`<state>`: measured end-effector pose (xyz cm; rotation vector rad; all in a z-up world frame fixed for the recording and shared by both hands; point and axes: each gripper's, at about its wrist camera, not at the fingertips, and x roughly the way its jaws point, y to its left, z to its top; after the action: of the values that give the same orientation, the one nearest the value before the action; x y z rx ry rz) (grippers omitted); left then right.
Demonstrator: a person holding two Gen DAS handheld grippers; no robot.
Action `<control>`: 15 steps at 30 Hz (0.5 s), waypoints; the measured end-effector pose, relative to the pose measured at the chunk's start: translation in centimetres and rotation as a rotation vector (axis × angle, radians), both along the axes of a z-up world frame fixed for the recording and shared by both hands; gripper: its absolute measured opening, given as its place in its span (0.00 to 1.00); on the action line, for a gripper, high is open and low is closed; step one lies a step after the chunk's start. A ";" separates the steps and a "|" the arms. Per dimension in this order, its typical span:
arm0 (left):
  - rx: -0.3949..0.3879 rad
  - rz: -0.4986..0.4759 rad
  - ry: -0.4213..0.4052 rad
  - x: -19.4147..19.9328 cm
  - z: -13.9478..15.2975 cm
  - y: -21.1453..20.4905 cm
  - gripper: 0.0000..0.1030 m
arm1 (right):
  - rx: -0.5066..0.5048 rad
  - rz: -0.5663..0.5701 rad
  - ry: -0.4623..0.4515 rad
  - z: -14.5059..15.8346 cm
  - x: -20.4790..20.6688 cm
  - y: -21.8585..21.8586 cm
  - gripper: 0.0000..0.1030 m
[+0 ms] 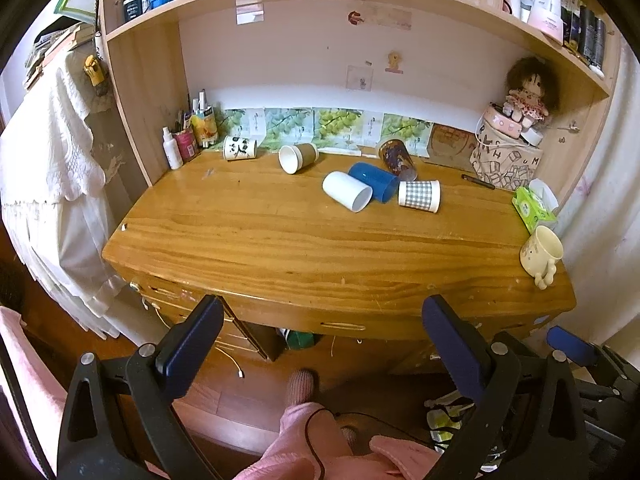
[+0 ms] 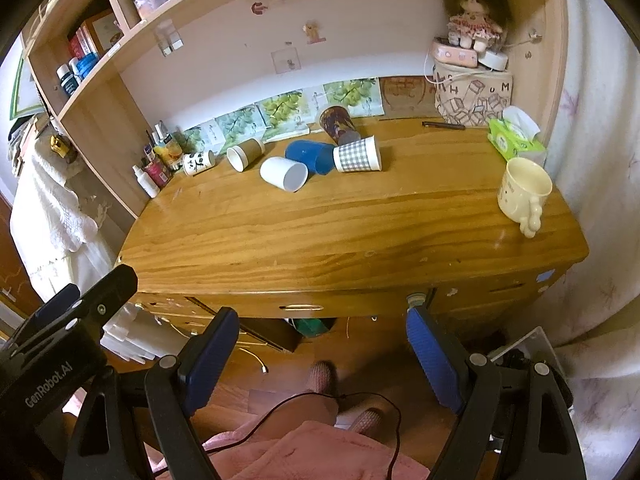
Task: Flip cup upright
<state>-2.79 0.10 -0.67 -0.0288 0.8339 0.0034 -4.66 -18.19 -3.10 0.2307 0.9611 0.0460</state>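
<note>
Six cups lay tipped on the desk (image 1: 280, 240): a panda cup (image 1: 239, 147) at eleven o'clock, a brown cup (image 1: 298, 157), white cup (image 1: 347, 191), blue cup (image 1: 374, 181), dark printed cup (image 1: 397, 159) and checked cup (image 1: 419, 195) toward twelve. One cream mug (image 1: 541, 251) stood upright at three o'clock.

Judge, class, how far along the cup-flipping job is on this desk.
Done: only the cream mug stands upright. In hand: nothing; the left gripper and right gripper are open, short of the desk. Left: six cups on their sides: panda cup, brown cup, white cup, blue cup, checked cup, dark printed cup.
</note>
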 end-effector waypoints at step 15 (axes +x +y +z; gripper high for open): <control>-0.018 0.011 0.071 2.0 -1.4 0.0 0.97 | 0.009 0.025 0.043 -0.9 1.6 -0.1 0.84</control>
<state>-0.80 0.14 -2.03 -0.0508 0.9051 0.0076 -3.10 -18.29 -4.03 0.2285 1.0067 0.0686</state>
